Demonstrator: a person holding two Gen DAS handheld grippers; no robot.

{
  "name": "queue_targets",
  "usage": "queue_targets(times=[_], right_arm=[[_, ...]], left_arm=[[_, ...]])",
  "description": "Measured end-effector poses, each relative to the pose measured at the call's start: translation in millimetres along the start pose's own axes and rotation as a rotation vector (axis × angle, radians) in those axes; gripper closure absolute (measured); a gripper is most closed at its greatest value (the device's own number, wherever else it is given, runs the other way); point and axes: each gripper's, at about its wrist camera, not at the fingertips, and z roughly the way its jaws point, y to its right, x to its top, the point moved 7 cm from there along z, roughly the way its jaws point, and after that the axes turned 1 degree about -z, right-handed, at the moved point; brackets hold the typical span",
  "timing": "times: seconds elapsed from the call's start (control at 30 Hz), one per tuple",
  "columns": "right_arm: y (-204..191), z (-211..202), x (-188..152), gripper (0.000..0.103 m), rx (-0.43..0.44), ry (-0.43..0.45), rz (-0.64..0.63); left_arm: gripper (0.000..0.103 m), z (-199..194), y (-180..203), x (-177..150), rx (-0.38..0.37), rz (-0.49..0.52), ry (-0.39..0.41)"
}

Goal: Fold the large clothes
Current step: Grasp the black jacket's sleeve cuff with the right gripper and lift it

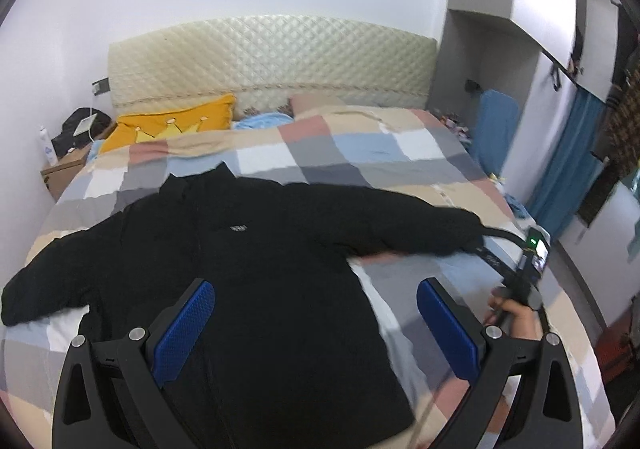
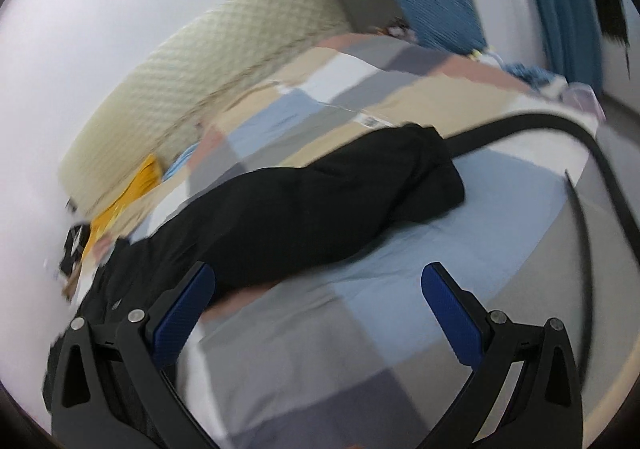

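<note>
A black jacket [image 1: 256, 249] lay flat, front up, on the bed's checked quilt [image 1: 360, 153], both sleeves spread out to the sides and its collar toward the quilted headboard [image 1: 272, 61]. The left tool [image 1: 316, 325] hovered over the jacket's lower body, fingers wide apart and empty. The right tool [image 2: 320, 313], also spread apart and holding nothing, sat just beside the jacket's outstretched sleeve [image 2: 360, 193]. A yellow crown pillow [image 1: 168, 125] rested near the headboard.

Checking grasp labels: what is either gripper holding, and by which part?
Nothing: the left gripper and right gripper are both open above the black jacket.
</note>
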Motion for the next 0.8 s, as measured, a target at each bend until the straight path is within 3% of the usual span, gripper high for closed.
queue_targets(times=[0.4, 0.57, 0.8], right_arm=[[102.3, 94.8, 25.9, 0.013, -0.118, 0.048, 0.34], [102.3, 111.7, 38.0, 0.012, -0.097, 0.094, 0.357], [99.2, 121.0, 46.3, 0.008, -0.148, 0.169, 0.382]], left_arm=[[0.001, 102.5, -138.6, -42.6, 0.133, -0.2, -0.012], [0.001, 123.3, -174.0, -57.9, 0.168, -0.226, -0.038], [0.001, 130.8, -199.4, -66.8, 0.22, -0.187, -0.056]])
